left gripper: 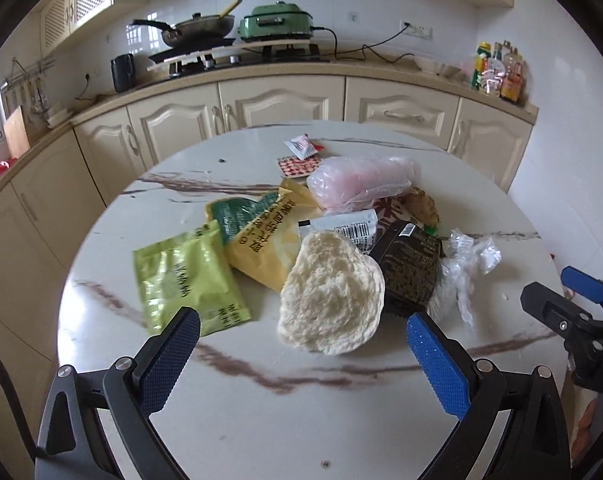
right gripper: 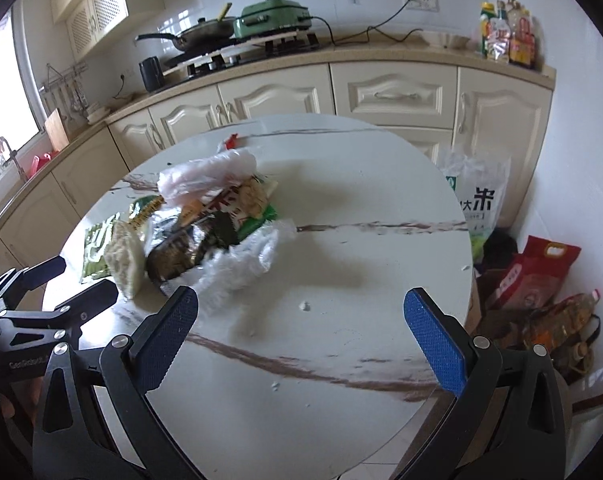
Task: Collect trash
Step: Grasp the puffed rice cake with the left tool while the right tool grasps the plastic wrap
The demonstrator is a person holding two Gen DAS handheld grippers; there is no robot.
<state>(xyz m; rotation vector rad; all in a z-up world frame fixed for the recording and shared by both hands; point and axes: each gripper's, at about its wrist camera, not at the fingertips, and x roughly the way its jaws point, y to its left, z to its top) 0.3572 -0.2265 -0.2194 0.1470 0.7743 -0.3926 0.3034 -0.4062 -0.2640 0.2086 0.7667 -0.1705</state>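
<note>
We hold the left gripper (left gripper: 303, 334) with its blue-padded fingers spread wide and empty, and the pale, puffy round rice cracker (left gripper: 331, 294) sits at 12 o'clock just past the tips, between their lines, at the near edge of the wrapper pile on the round white marble-veined table (left gripper: 101, 320). The right gripper (right gripper: 301, 324), also spread and empty, points at bare tabletop; from it the crumpled clear plastic film (right gripper: 241, 260) lies near 11 o'clock and the cracker near 10 o'clock. We judge the left nearer, a straight push forward.
</note>
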